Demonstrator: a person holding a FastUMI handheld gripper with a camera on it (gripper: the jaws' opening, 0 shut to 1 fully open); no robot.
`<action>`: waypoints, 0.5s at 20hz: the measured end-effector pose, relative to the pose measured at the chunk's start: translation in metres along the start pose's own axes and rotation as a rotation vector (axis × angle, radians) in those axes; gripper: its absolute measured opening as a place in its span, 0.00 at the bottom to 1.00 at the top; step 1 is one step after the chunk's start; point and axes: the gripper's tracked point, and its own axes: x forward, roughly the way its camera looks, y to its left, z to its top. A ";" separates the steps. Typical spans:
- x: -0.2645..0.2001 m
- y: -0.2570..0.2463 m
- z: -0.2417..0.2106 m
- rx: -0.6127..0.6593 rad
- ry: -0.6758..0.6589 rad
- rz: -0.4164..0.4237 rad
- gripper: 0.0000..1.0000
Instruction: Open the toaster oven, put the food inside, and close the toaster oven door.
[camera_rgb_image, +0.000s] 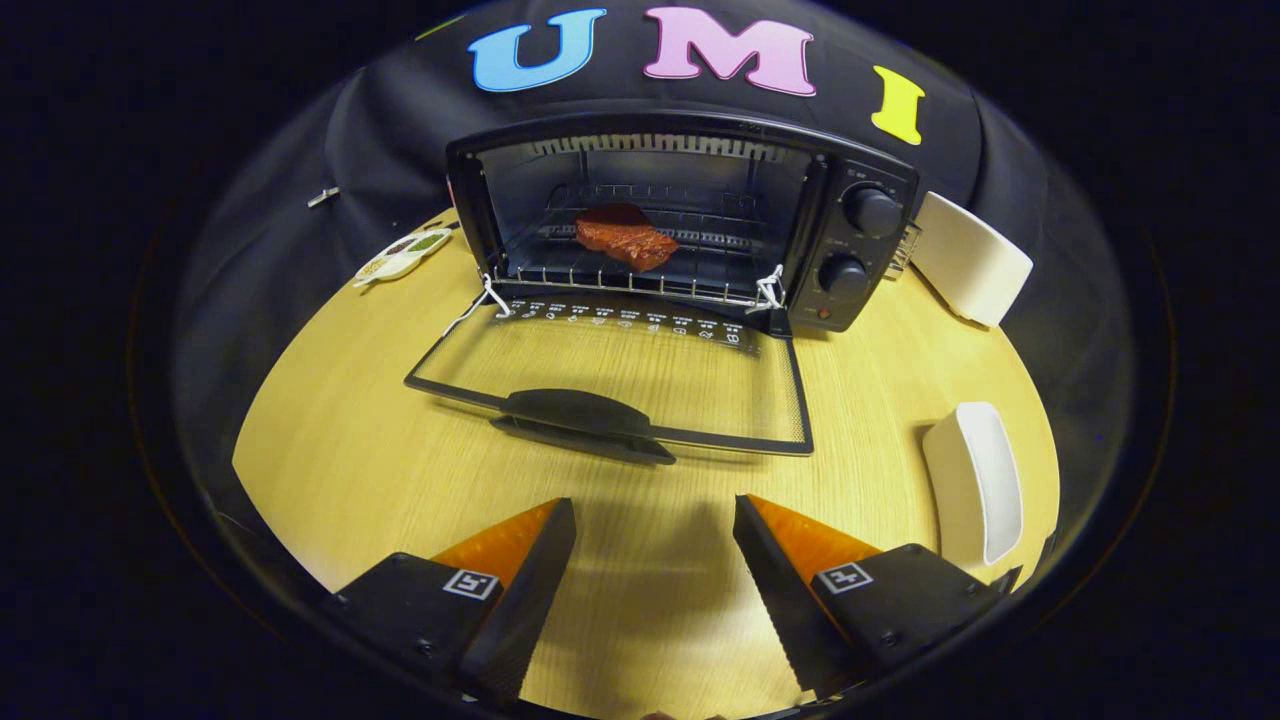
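Observation:
A black toaster oven (860, 250) stands at the back of the wooden table (340, 440). Its glass door (620, 375) lies folded down flat toward me, with the black handle (580, 412) at its near edge. A reddish-brown piece of meat (625, 236) rests on the wire rack (640, 280) inside the oven. My gripper (655, 520) is open, with nothing between its fingers. It hovers over the table a short way in front of the door handle.
A white oblong dish (975, 480) sits on the table beyond the right finger. Another white container (968, 258) stands beside the oven's right side. A small white tray with green and dark contents (402, 254) lies left of the oven.

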 end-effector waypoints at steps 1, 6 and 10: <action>0.006 0.001 0.000 0.002 0.008 -0.003 0.99; 0.029 0.007 0.009 0.000 0.012 -0.008 0.99; 0.038 0.008 0.017 0.015 0.016 0.011 0.99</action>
